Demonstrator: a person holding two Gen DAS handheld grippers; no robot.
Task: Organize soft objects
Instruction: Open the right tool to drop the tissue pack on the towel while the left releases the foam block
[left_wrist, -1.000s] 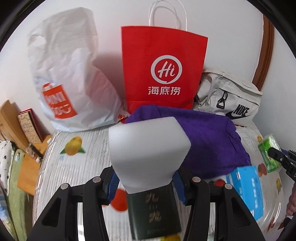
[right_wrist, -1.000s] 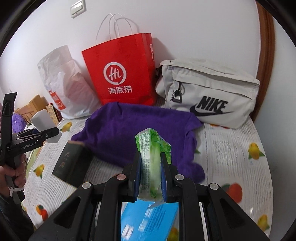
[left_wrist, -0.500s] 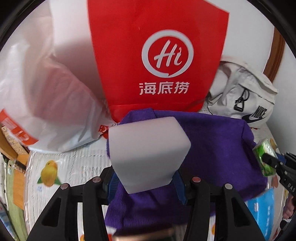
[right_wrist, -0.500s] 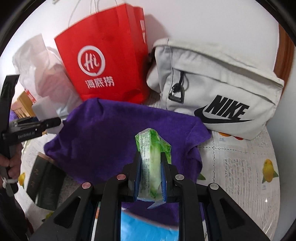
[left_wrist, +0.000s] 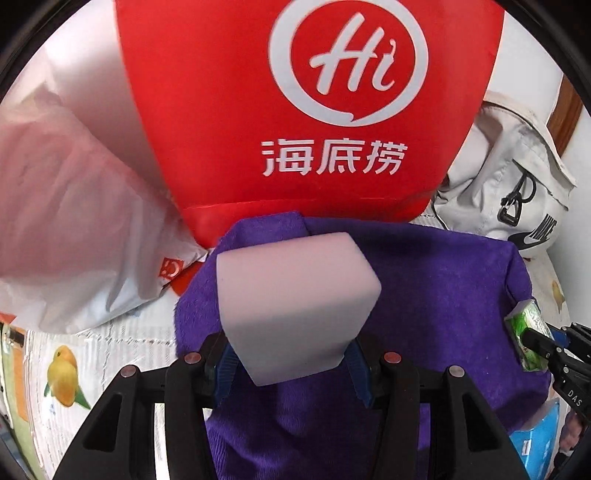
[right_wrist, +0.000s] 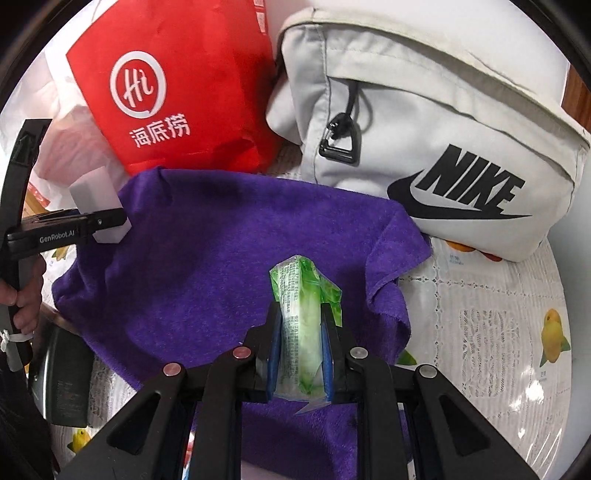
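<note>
My left gripper (left_wrist: 291, 354) is shut on a white sponge block (left_wrist: 295, 302) and holds it above the left part of a purple towel (left_wrist: 436, 291) spread on the table. My right gripper (right_wrist: 300, 325) is shut on a green tissue pack (right_wrist: 301, 291) and holds it above the towel's (right_wrist: 221, 251) near middle. The right wrist view shows the left gripper (right_wrist: 96, 221) with the sponge (right_wrist: 96, 195) over the towel's left edge. The left wrist view shows the tissue pack (left_wrist: 526, 332) at the towel's right edge.
A red paper bag (left_wrist: 310, 110) stands behind the towel, a white plastic bag (left_wrist: 74, 221) to its left, a grey Nike bag (right_wrist: 424, 122) to its right. A dark box (right_wrist: 62, 376) and a blue pack (left_wrist: 535, 439) lie near the towel. The tablecloth (right_wrist: 491, 332) has fruit prints.
Both grippers have moved forward over the purple towel, toward the bags at the back. Each still holds its object.
</note>
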